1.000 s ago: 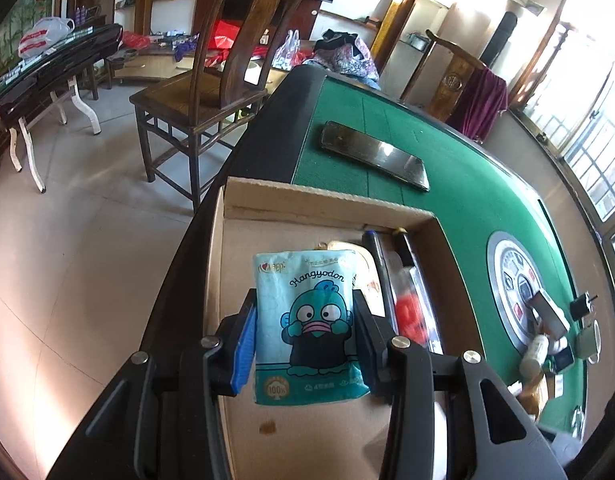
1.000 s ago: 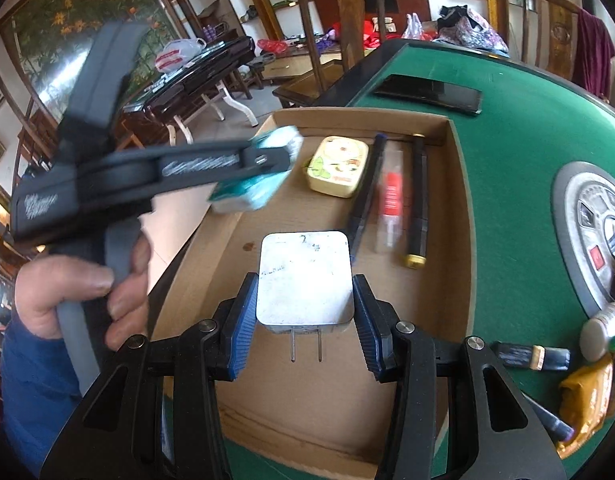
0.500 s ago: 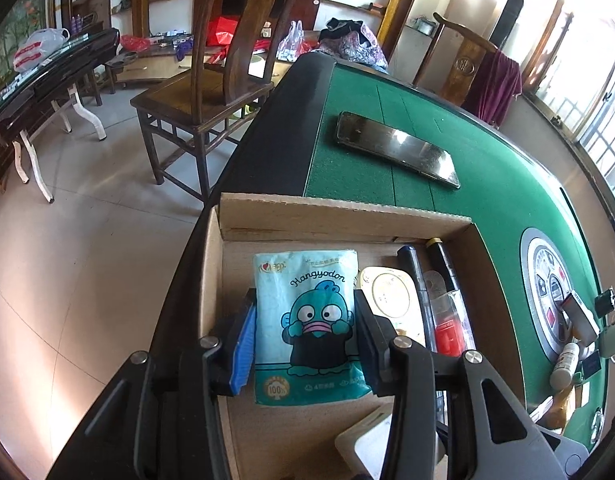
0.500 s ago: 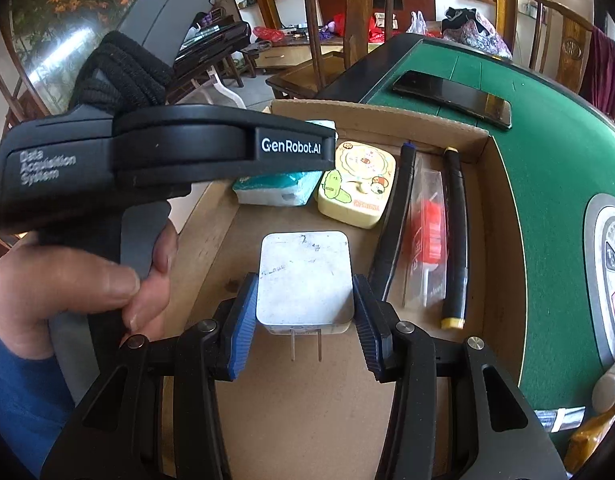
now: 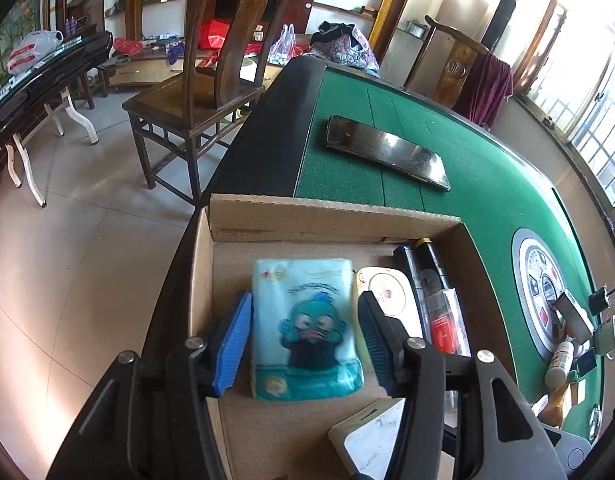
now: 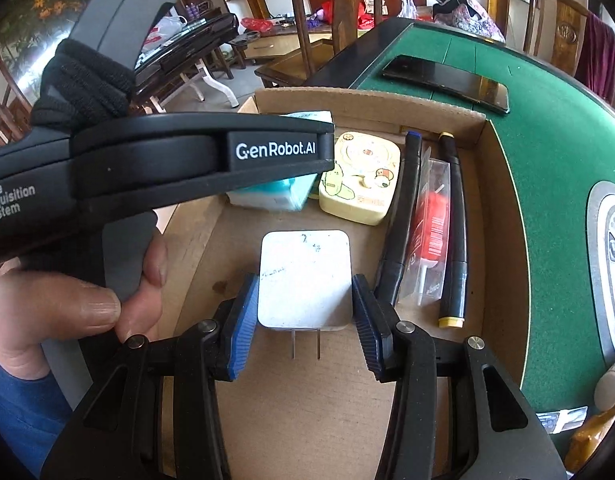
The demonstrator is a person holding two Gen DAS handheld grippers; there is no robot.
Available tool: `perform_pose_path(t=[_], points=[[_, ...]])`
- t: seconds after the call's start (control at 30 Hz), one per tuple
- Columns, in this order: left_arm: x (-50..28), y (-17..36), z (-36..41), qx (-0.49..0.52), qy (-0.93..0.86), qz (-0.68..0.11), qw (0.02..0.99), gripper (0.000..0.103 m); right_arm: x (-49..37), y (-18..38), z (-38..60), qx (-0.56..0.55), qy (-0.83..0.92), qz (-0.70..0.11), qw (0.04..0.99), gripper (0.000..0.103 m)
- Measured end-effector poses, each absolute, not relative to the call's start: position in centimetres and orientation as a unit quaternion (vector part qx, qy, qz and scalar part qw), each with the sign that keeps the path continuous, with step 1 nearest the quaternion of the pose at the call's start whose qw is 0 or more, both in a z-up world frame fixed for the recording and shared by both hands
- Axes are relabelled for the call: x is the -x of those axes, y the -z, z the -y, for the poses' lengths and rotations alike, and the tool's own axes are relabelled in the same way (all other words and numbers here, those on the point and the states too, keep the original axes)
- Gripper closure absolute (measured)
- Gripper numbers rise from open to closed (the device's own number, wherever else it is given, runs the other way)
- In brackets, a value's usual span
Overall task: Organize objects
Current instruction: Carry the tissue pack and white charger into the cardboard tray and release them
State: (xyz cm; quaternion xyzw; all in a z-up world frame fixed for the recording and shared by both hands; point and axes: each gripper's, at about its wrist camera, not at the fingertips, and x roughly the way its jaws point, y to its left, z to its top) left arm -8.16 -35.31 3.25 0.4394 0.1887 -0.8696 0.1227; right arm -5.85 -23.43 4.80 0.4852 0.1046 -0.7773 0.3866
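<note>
Your left gripper (image 5: 303,338) has just been opening its jaws: they stand spread, clear of the tissue pack (image 5: 305,330), which lies in the cardboard box (image 5: 331,216) beside the far wall. Your right gripper (image 6: 305,318) pinches the white charger (image 6: 305,280) above the box floor, near the tissue pack. Pulling the left gripper back carelessly could catch the pack and drag it. The charger's prongs point toward you; releasing too high may tip it onto the yellow case (image 6: 359,178) next to the pack.
</note>
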Motion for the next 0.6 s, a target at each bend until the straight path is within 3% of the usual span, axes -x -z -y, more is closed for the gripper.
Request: perform_pose_path(t=[0.13, 0.6], points=[[8.1, -3.7, 35.2, -0.436, 0.870, -0.197, 0.122, 0.036, 5.5, -5.6, 23.2, -0.473, 0.785, -0.107, 0.385, 0.057], [6.2, -5.9, 34.8, -0.405, 0.879, -0.223, 0.116, 0.034, 5.0, -8.2, 20.2, -0.448, 0.796, -0.066, 0.402, 0.057]])
